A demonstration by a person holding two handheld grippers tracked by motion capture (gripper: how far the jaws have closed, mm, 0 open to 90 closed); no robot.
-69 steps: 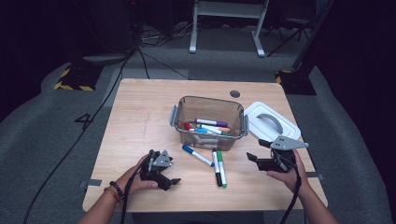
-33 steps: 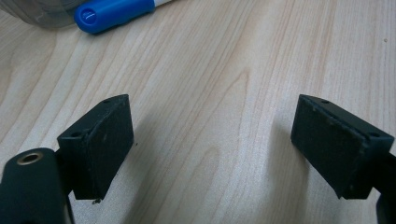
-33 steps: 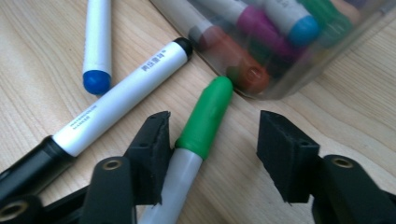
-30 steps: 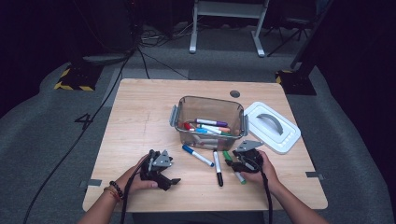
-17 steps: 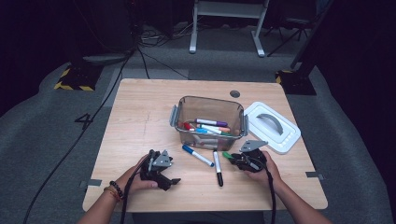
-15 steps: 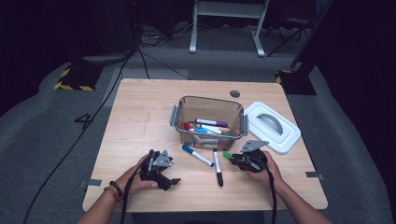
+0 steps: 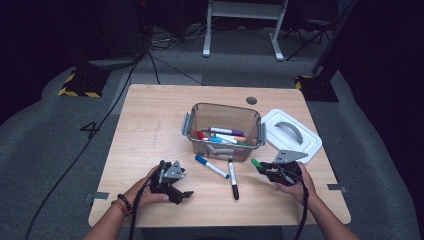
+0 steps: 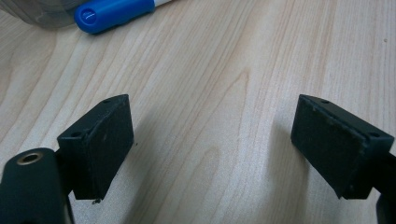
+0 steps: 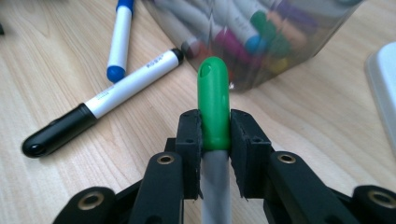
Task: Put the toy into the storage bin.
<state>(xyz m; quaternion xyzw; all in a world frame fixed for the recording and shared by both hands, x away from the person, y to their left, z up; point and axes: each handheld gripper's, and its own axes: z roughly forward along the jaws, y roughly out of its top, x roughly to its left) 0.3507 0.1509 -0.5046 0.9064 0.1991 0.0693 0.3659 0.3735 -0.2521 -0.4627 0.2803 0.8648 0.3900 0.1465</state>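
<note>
My right gripper is shut on a green-capped marker, held just above the table right of the clear box. In the right gripper view the green marker sticks out between the pads of the right gripper, cap forward. A blue-capped marker and a black-capped marker lie on the wood in front of the box. My left gripper rests near the front left edge. In its own view the left gripper stands open over bare wood, with the blue marker's cap ahead.
The box holds several coloured markers. Its white lid lies flat to the right, close behind my right hand. The black marker and blue marker lie left of the held one. A round hole sits at the table's back.
The right gripper came in from the right edge to the green marker beside the black one, closed on it, then drew back right and rose slightly with it. The left gripper stayed put.
</note>
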